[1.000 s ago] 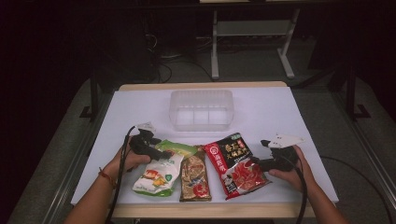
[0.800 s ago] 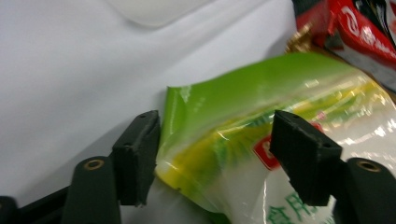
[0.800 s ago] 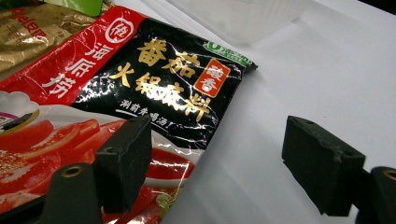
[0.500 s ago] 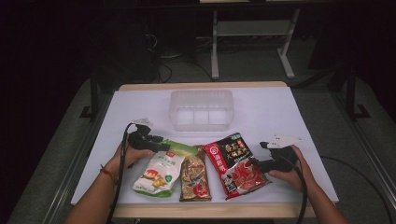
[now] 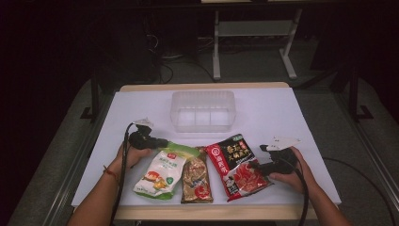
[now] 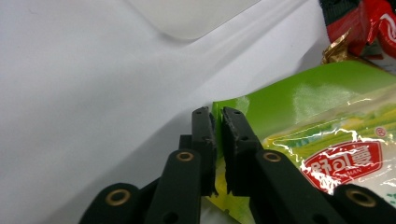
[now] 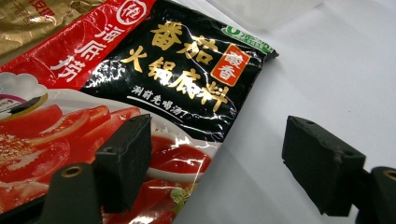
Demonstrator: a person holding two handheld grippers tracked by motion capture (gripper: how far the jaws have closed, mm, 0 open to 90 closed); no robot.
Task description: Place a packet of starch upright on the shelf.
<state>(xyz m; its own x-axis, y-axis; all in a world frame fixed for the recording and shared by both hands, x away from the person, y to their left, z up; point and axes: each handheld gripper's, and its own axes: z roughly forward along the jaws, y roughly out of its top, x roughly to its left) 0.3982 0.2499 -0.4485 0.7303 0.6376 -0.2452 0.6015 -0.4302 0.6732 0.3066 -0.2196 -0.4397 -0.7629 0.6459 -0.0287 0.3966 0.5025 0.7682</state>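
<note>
My high view has the white table (image 5: 291,117) lit brightly from above, room beyond dark, picture soft and grainy. Glare flashes off the red-black packet (image 7: 177,70) and the green packet (image 6: 327,121) film. Left gripper view is blurred at far corners; soft shadows sit under the jaws.

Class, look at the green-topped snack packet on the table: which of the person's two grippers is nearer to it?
Left. The left gripper is shut on the green packet, pinching its top corner. The right gripper is open, across the table at the red and black packet.
</note>
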